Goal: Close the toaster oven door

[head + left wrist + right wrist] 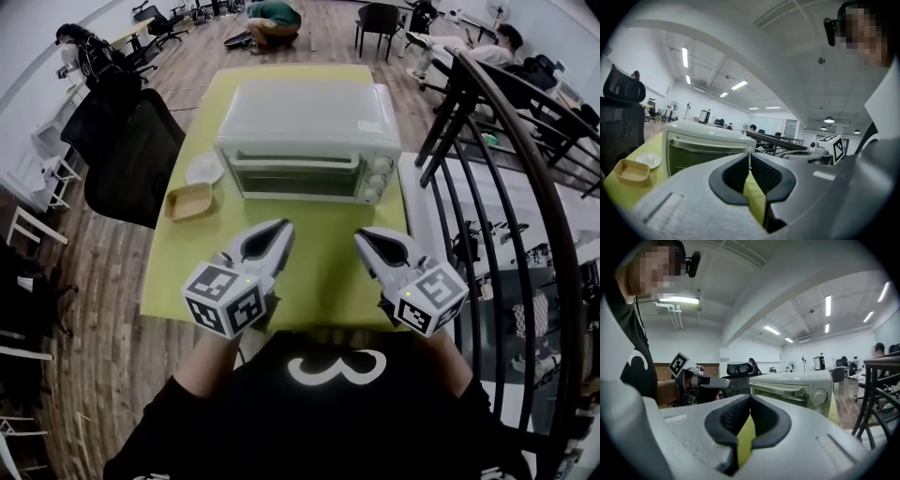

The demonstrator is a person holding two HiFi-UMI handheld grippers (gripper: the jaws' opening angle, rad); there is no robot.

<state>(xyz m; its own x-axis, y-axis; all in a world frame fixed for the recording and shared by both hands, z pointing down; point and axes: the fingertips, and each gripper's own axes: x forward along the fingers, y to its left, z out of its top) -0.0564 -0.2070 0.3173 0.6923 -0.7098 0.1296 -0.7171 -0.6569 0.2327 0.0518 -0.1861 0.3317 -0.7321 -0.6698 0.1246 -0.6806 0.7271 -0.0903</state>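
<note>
Pale white, box-shaped metal toaster oven (pixel 309 127) is sitting upright toward the far end of the yellow-green tabletop (pixel 319 277), front facing the person. Its glass door (pixel 295 180) is standing vertical and shut, a horizontal bar handle (pixel 292 161) running along its top edge, round knobs (pixel 378 178) lining its right side.

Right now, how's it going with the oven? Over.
Left tool and right tool shut, empty. Oven door closed. Plate and tray beside it, nothing in the way.

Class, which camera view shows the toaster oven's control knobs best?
The right gripper view: the knobs appear large and nearly face-on. The head view shows them small, from above. The left gripper view does not show them.
</note>
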